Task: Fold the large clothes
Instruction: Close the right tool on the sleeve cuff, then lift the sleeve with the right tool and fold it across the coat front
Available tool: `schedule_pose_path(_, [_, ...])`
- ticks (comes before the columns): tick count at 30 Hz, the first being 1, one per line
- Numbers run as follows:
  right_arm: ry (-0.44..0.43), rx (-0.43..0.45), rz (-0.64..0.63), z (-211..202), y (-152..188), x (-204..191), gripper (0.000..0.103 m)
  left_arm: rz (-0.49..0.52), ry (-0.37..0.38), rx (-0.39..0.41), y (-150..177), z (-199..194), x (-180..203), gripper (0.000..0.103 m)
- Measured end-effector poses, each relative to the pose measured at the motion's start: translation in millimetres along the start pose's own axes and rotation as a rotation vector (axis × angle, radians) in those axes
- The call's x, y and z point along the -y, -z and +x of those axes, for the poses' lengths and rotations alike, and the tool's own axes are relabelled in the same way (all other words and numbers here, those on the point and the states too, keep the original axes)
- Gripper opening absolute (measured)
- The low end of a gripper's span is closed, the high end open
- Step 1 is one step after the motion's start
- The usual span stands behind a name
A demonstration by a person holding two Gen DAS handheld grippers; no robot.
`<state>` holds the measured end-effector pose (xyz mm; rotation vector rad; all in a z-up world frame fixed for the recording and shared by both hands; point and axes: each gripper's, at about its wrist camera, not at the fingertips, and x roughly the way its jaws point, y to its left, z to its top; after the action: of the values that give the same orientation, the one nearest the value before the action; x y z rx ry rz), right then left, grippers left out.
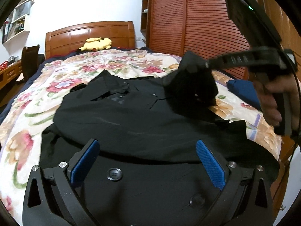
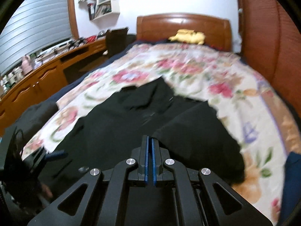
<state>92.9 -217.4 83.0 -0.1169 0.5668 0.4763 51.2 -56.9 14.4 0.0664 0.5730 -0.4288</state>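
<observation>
Two grippers are in my hands over the bed [image 1: 28, 113]. One black shirt [image 1: 122, 120] lies spread on the floral quilt, collar toward the headboard [image 1: 90, 35], hem at the foot edge beneath my left gripper [image 1: 148, 163].

Left gripper: blue pads [image 1: 85, 162] stand wide apart, nothing between them. It hovers above the shirt's hem, pointing along the bed toward the headboard.

Right gripper [image 2: 150, 162]: pads are pressed together. In the left wrist view it reaches in from the bed's right edge, and a fold of black cloth hangs from its tip [image 1: 206, 65], lifted clear of the shirt body. My hand [image 1: 274, 101] grips its handle. In the right wrist view the sleeve [image 2: 197, 131] meets the pad tips, though blur hides the exact pinch point.

Shirt position: central on the quilt, nearer the foot edge than the headboard; the lifted sleeve belongs to its right side.

Other items: yellow plush toy [image 1: 96, 44] against the headboard; blue folded item [image 1: 244, 92] at the bed's right edge; wooden desk [image 2: 37, 86] along the left side; slatted wardrobe [image 1: 203, 18] on the right.
</observation>
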Motion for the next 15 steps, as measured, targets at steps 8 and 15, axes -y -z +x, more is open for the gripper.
schedule_pose_path(8, [0.019,-0.062,-0.039,-1.2,-0.8,-17.0,0.055,-0.01,-0.011,0.007,4.3,-8.6,-11.3,0.103])
schedule_pose_path(15, [0.194,-0.023,-0.026,-26.4,11.4,20.6,0.062,-0.002,0.002,0.01,12.4,-15.2,-6.5,0.103])
